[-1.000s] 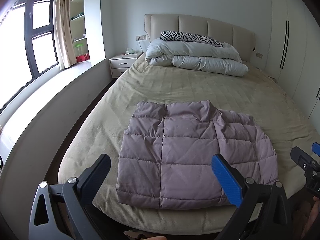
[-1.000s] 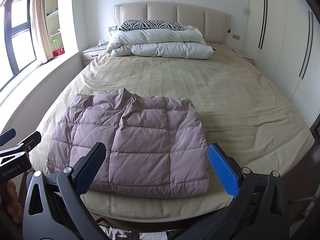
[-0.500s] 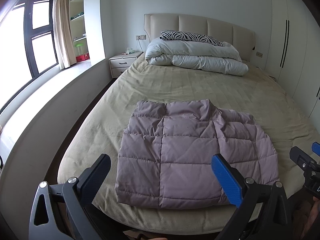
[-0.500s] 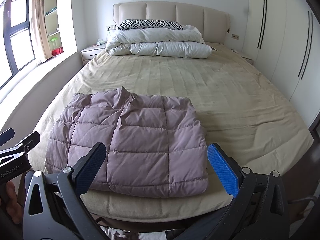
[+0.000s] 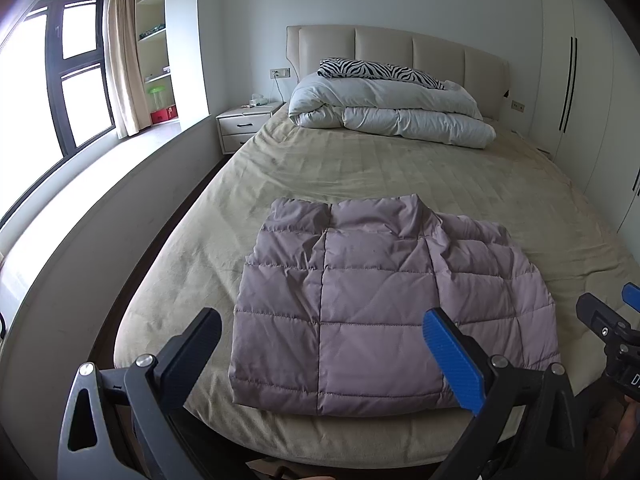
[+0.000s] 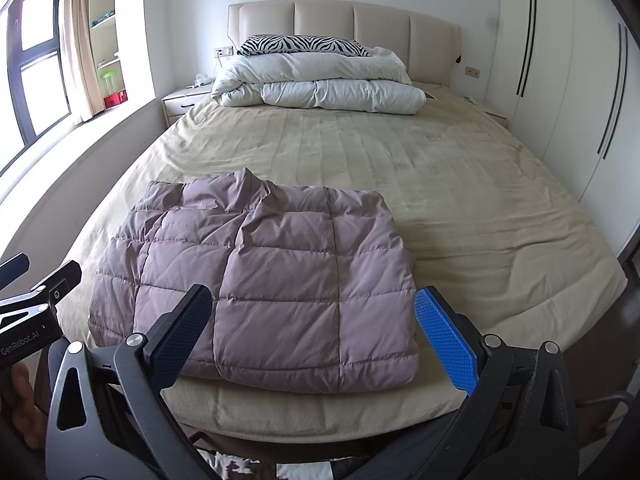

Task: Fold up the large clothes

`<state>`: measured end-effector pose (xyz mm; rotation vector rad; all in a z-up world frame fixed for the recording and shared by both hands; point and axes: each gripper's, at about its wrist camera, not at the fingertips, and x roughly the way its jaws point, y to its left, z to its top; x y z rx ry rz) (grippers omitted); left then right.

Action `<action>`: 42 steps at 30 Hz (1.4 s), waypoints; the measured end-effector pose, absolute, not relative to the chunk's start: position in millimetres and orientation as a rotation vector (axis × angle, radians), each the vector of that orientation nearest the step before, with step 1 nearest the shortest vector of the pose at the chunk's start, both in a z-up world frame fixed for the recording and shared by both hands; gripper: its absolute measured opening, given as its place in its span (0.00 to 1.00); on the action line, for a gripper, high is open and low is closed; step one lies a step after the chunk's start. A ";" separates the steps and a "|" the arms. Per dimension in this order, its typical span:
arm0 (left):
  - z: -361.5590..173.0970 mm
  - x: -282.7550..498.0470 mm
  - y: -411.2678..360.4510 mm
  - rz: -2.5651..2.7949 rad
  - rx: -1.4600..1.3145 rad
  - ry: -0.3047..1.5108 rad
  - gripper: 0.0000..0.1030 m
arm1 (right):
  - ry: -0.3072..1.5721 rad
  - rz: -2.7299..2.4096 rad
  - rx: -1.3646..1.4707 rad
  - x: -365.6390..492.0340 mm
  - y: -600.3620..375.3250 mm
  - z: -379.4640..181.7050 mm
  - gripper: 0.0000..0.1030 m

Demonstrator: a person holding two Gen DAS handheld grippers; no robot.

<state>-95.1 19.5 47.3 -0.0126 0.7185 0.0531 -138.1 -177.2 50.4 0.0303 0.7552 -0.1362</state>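
Note:
A mauve quilted puffer jacket [image 5: 372,308] lies folded into a flat rectangle near the foot of the bed; it also shows in the right wrist view [image 6: 272,280]. My left gripper [image 5: 320,356] is open and empty, held above the jacket's near edge without touching it. My right gripper [image 6: 312,332] is open and empty, also above the near edge. The right gripper's tip shows at the right edge of the left wrist view [image 5: 604,320]. The left gripper's tip shows at the left edge of the right wrist view [image 6: 36,292].
The bed [image 6: 460,200] has a beige sheet. A folded white duvet [image 5: 392,112] with a zebra pillow [image 5: 376,70] lies at the headboard. A nightstand [image 5: 244,126] and a low window ledge [image 5: 80,208] stand left. White wardrobes [image 6: 568,80] stand right.
Both views have shifted very slightly; the jacket sits a touch farther from the grippers. The jacket has not moved on the bed and both grippers stay open.

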 end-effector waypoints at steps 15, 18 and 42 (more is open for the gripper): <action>48.2 -94.7 17.8 0.055 -0.014 0.719 1.00 | 0.759 -0.133 0.030 -136.8 -177.6 49.6 1.00; 48.3 -94.6 18.0 0.055 -0.013 0.720 1.00 | 0.759 -0.134 0.030 -137.4 -177.6 48.6 1.00; 48.8 -94.4 17.7 0.054 -0.010 0.721 1.00 | 0.760 -0.132 0.031 -136.9 -178.2 47.7 1.00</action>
